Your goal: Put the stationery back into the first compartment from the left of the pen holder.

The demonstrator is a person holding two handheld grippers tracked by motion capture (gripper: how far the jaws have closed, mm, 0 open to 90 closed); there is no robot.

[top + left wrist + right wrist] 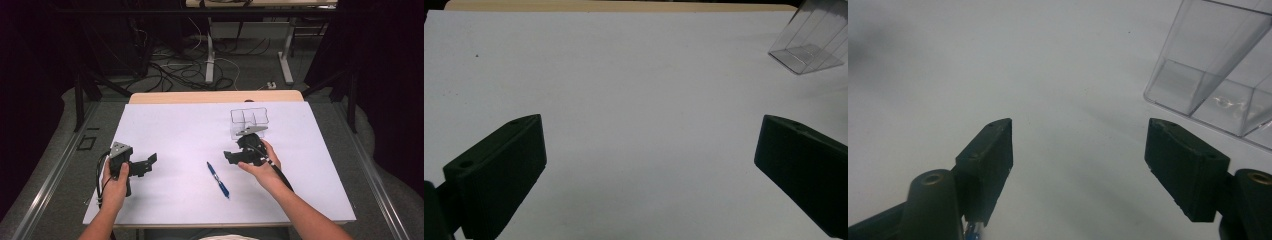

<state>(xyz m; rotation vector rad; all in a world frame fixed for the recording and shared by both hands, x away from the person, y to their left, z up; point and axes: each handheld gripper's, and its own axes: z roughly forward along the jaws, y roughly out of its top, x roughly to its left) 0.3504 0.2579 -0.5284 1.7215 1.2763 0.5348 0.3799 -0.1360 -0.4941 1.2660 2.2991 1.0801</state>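
A clear plastic organiser box with square compartments [249, 122] stands toward the far right of the white-topped bench [180, 130], and every position below is taken from it. The right gripper [231, 158], held in the person's right hand [260, 167], sits just on the near side of the box, its body close against the box's near wall in the high view; whether the two touch cannot be told. Its jaws point away from the box toward the bench centre and stand apart with nothing between them. In the right gripper view the same jaws are open over bare white surface, the box's transparent walls [1218, 75] lie to the upper right just beyond one jaw, and a blue tip [973, 231] shows at the bottom edge under the other jaw. A blue ballpoint pen [218, 179] lies flat on the bench, nearer the person than the box and to its left, just beside the right gripper and apart from its jaws. The left gripper [148, 161], held in the left hand [116, 186], is well apart from the box, far to its left near the bench's front-left area. Its jaws are wide open and empty; in the left gripper view they frame bare white surface, with the box [809, 45] far off at the upper right.
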